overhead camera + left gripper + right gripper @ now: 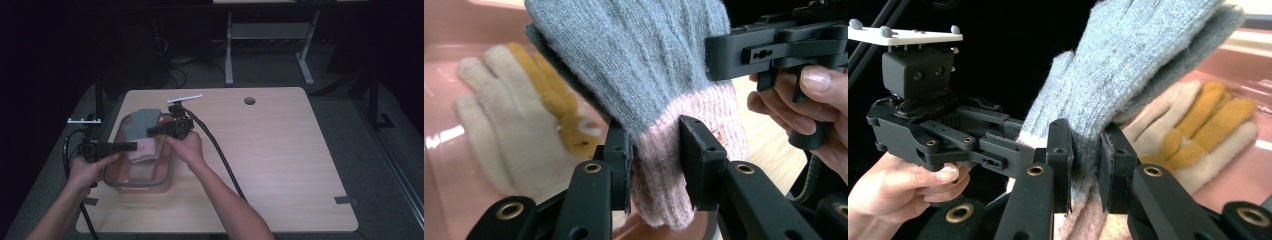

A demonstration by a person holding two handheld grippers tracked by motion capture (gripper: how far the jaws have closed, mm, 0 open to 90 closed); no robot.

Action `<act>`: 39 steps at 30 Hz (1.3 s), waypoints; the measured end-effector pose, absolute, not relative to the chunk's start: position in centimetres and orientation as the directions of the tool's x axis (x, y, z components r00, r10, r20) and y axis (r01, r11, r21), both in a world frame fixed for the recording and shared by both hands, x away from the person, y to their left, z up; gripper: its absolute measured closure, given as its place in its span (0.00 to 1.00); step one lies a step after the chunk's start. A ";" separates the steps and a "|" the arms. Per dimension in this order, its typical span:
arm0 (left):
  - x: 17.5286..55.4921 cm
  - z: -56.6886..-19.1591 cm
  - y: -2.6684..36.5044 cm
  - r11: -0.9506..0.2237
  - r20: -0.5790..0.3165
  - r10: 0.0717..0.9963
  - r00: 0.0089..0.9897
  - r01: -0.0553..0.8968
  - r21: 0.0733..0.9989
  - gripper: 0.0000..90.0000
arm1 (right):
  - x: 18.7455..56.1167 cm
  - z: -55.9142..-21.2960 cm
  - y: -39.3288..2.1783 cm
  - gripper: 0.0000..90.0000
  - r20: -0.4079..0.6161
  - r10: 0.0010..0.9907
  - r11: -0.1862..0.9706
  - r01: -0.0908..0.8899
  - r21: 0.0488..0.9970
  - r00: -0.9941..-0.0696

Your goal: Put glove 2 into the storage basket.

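A knitted glove, grey (141, 122) at the fingers and pink (704, 115) at the cuff, hangs over a pink-bottomed clear container (142, 187). My left gripper (656, 150) is shut on the pink cuff end; the high view shows it (131, 146) at the container's left side. My right gripper (1088, 155) is shut on the grey part just above the pink, reaching in from the right (151, 131). A cream and yellow glove (514, 130) lies flat on the container floor under the held glove, also seen as the cream and yellow glove (1198, 125).
The container sits at the left of a light wooden table (280, 160). A round cable hole (249, 100) is near the far edge and a strip of tape (346, 200) at the front right. The right gripper's cable (220, 150) trails across the table.
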State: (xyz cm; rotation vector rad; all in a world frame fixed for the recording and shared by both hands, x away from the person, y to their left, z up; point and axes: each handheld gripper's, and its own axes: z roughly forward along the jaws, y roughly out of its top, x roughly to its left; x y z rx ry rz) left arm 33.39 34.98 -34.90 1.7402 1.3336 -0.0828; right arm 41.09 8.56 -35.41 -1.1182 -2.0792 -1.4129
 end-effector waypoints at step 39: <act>33.8 -38.9 35.4 -0.116 -0.420 0.829 0.369 0.849 0.516 0.75 | 41.5 -40.3 11.5 0.83 0.604 0.485 0.331 0.772 0.542 -0.632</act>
